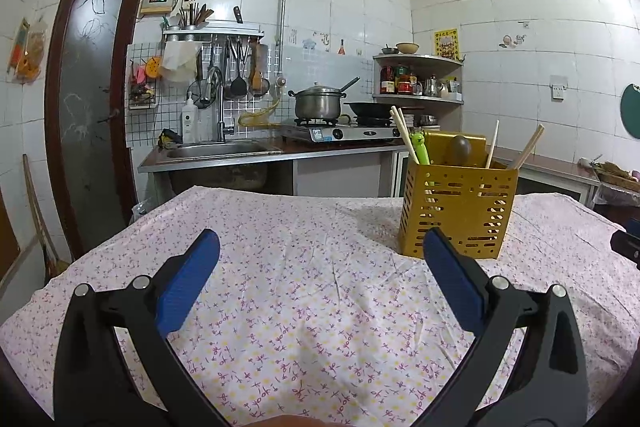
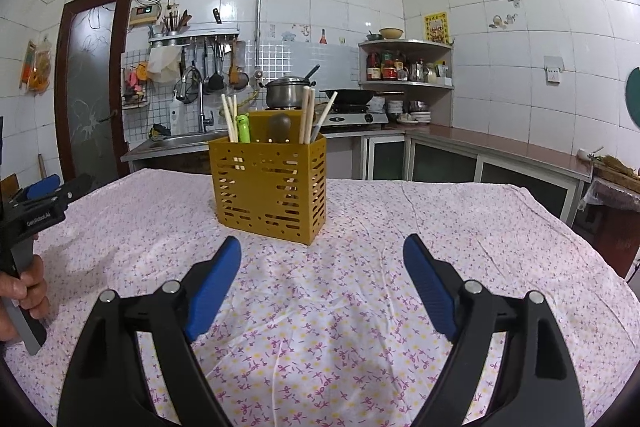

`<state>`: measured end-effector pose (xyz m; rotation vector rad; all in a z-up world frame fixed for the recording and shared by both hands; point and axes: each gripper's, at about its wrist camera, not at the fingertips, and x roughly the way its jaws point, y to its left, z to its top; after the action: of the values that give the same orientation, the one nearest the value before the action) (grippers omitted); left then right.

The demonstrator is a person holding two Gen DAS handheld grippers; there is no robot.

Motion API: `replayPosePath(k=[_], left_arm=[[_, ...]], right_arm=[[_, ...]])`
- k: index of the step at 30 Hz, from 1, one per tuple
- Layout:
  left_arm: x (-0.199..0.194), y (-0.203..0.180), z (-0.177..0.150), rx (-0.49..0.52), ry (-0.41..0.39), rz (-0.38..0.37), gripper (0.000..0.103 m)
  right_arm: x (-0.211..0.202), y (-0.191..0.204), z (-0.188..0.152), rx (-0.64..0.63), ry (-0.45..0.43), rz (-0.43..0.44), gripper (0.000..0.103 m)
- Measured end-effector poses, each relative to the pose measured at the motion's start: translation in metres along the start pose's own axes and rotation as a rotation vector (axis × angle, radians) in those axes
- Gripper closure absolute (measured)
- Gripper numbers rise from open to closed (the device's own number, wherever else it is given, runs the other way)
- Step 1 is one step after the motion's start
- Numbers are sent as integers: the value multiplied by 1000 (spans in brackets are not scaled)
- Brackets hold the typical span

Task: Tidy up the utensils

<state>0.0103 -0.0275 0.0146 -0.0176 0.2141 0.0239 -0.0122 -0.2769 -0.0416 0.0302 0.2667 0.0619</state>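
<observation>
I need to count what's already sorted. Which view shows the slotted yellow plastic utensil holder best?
The right wrist view: the slotted yellow plastic utensil holder stands near centre, unobstructed. In the left wrist view it sits right of centre, its lower corner hidden behind a blue finger pad.

The right hand-held gripper (image 2: 322, 251) hovers with jaws spread wide, empty. Ahead, a yellow utensil holder (image 2: 269, 189) stands upright on the bench (image 2: 460, 227), holding chopsticks (image 2: 307, 115).

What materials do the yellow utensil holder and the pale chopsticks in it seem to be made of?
Utensil holder: probably moulded plastic, matte mustard yellow, with thin even walls and neat punched slots. Painted metal is possible.
Chopsticks: likely bamboo or light wood, pale and unglossy, with straight square-looking shafts. Grain is too small to see.
</observation>
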Motion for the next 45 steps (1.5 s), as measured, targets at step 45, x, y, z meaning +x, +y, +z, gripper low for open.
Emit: replayPosePath(k=[45], left_arm=[[5, 1, 0, -7, 21, -20, 5]], right_arm=[[-8, -10, -1, 28, -8, -42, 20]])
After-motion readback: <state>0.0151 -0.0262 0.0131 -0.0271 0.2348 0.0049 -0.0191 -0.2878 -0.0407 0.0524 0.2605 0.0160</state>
